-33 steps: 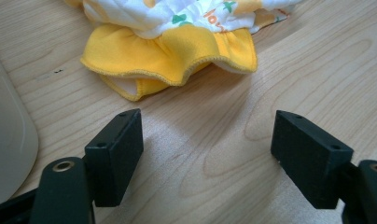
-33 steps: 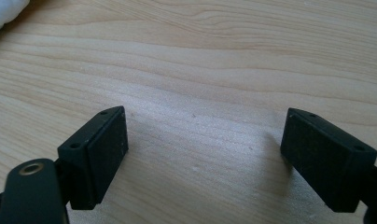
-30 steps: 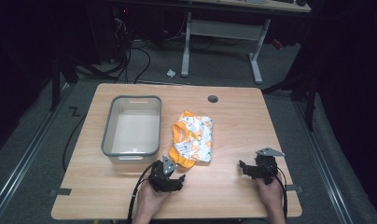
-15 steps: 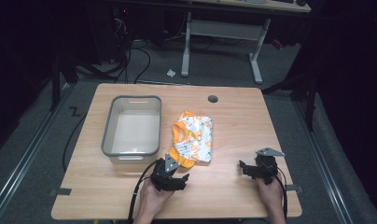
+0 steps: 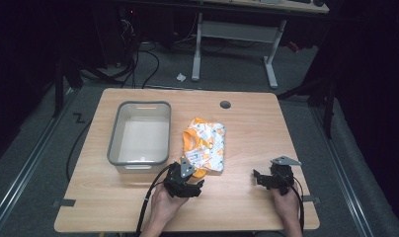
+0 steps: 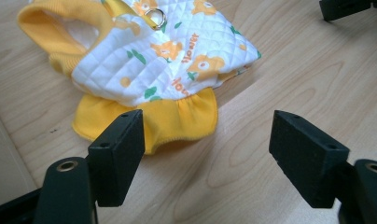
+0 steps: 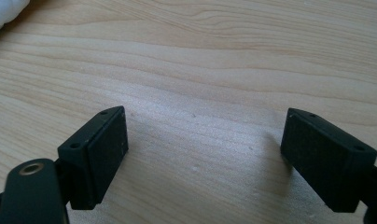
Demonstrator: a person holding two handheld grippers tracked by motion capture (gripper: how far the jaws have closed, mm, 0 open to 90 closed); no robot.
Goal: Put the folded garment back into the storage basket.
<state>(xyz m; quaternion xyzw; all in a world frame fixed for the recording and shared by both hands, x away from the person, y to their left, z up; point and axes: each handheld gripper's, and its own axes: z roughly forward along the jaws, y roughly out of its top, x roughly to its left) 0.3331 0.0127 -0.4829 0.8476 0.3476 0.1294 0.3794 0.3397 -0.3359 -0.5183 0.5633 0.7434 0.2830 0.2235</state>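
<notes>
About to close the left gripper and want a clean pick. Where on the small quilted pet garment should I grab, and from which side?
Take the yellow ruffled hem of the quilted pet garment, coming in from the near edge where the left gripper sits, open. The hem is one thin layer lying flat toward you, easier to pinch than the thick quilted body; slide one of the fingers under it.

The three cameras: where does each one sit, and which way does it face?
High view: above the person's side, facing forward and down on the table; both hands show.
Left gripper view: on the left claw, open, facing the orange-and-white garment.
Right gripper view: on the right claw, open, facing bare wood.
High and left views share the garment.
</notes>
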